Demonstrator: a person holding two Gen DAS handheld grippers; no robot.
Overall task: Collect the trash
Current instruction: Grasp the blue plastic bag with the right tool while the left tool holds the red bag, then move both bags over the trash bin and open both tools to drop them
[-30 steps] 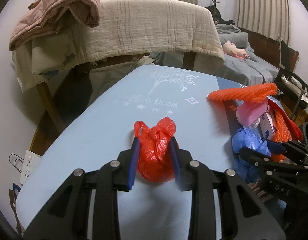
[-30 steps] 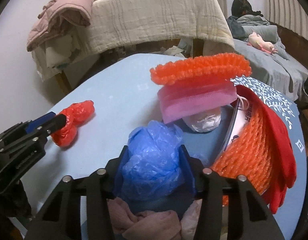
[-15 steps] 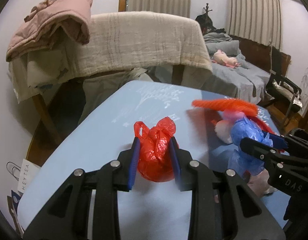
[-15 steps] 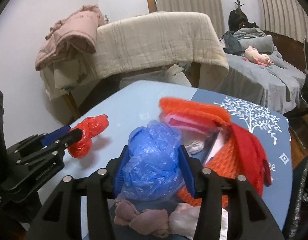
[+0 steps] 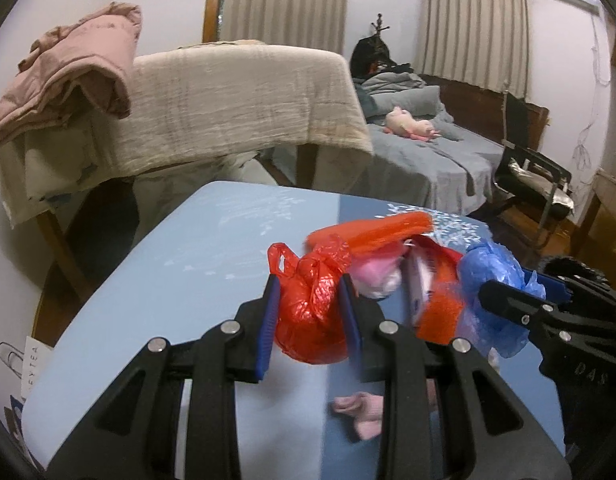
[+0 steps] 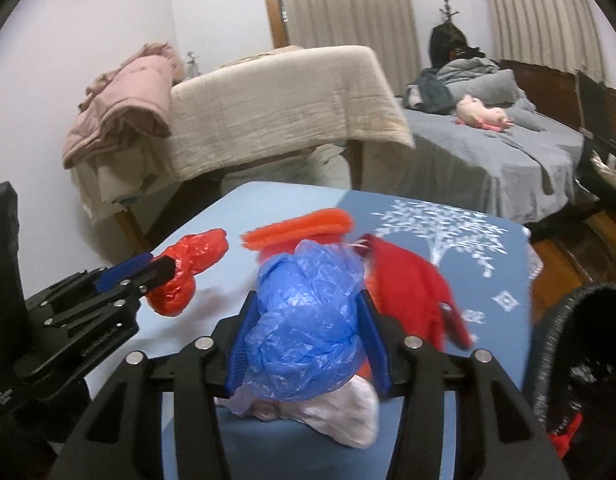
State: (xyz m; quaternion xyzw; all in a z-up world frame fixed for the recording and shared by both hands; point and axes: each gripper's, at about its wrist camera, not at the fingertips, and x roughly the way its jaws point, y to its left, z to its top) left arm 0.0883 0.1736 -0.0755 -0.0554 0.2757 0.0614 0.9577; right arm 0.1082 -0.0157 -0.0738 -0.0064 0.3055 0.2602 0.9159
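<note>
My left gripper [image 5: 309,308] is shut on a crumpled red plastic bag [image 5: 311,312] and holds it above the blue table [image 5: 180,280]. The red bag also shows in the right wrist view [image 6: 188,268], at the left gripper's tips. My right gripper [image 6: 308,328] is shut on a crumpled blue plastic bag [image 6: 308,320], lifted over the table; it also shows in the left wrist view [image 5: 491,304]. A dark bin [image 6: 583,368] lined with a black bag stands at the right edge of the right wrist view.
A pile on the table holds orange foam netting [image 6: 304,228], a red cloth [image 6: 411,284], a pink item [image 5: 377,276] and pale pink socks [image 5: 359,416]. Behind are a blanket-draped rack [image 5: 236,100], a bed [image 5: 435,152] and a black chair [image 5: 535,176].
Both grippers have lifted with their bags and moved back and to the right. The bin has come into the right wrist view.
</note>
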